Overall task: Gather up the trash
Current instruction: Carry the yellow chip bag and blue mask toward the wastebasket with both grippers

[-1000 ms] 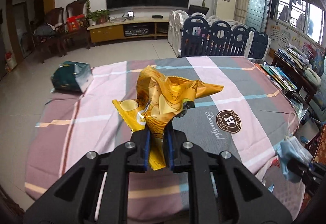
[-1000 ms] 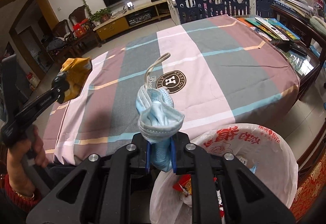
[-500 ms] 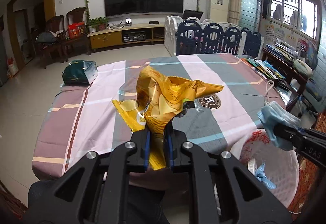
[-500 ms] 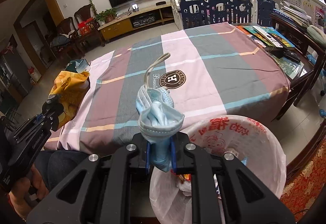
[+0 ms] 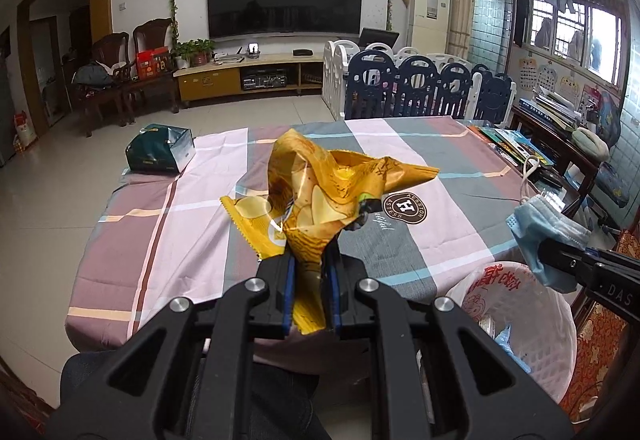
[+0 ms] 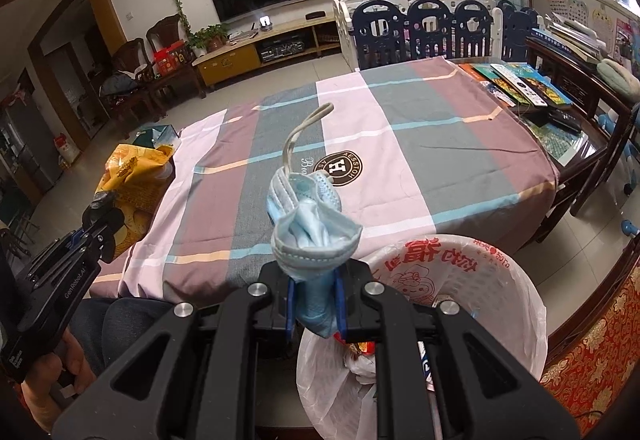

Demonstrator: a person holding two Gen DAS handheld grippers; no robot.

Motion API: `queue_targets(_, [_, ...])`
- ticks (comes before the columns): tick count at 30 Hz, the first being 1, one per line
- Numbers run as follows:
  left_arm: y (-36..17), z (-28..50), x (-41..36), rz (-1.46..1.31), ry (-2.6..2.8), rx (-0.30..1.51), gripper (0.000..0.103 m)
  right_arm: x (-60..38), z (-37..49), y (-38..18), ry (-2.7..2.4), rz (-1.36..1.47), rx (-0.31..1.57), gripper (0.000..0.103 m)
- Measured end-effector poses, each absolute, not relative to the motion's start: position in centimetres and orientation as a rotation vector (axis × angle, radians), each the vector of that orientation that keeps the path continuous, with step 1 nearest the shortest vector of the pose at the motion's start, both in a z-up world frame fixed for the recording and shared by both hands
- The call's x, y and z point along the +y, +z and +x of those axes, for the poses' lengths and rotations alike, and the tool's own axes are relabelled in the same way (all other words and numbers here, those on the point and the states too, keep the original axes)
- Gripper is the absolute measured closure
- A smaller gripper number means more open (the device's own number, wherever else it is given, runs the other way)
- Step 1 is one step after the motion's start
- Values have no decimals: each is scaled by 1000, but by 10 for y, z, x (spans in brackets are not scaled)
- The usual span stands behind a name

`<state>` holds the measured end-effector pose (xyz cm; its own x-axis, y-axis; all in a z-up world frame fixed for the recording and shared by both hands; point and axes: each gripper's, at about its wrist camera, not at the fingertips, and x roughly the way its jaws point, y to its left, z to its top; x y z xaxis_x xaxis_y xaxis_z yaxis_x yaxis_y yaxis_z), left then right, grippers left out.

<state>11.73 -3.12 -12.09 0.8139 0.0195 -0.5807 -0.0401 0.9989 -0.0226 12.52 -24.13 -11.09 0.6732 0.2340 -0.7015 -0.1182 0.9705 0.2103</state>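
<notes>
My left gripper [image 5: 310, 282] is shut on a crumpled yellow snack wrapper [image 5: 320, 196], held in the air before the table's near edge. My right gripper [image 6: 316, 298] is shut on a blue face mask [image 6: 310, 220] with a white ear loop, held over the rim of a white lined trash basket [image 6: 492, 280] that has trash inside. The basket [image 5: 532, 324] and mask [image 5: 548, 236] also show at the right of the left wrist view. The wrapper [image 6: 132, 176] and left gripper [image 6: 100, 224] show at the left of the right wrist view.
The table wears a striped pink, grey and mauve cloth [image 5: 440, 176] with a round logo. A dark green tissue pack [image 5: 160, 154] lies at its far left corner. Books [image 6: 520, 84] lie on a glass side table to the right. A red patterned seat [image 6: 600, 360] stands beside the basket.
Both grippers have drawn back from the table toward me, each keeping its hold. The trash basket has come into fuller view under the right gripper.
</notes>
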Motion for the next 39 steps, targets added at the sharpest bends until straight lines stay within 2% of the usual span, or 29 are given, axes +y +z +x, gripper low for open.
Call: queue_targets(39, [-124, 115, -41, -25, 27, 628, 88, -251, 123, -118, 157, 154, 828, 87])
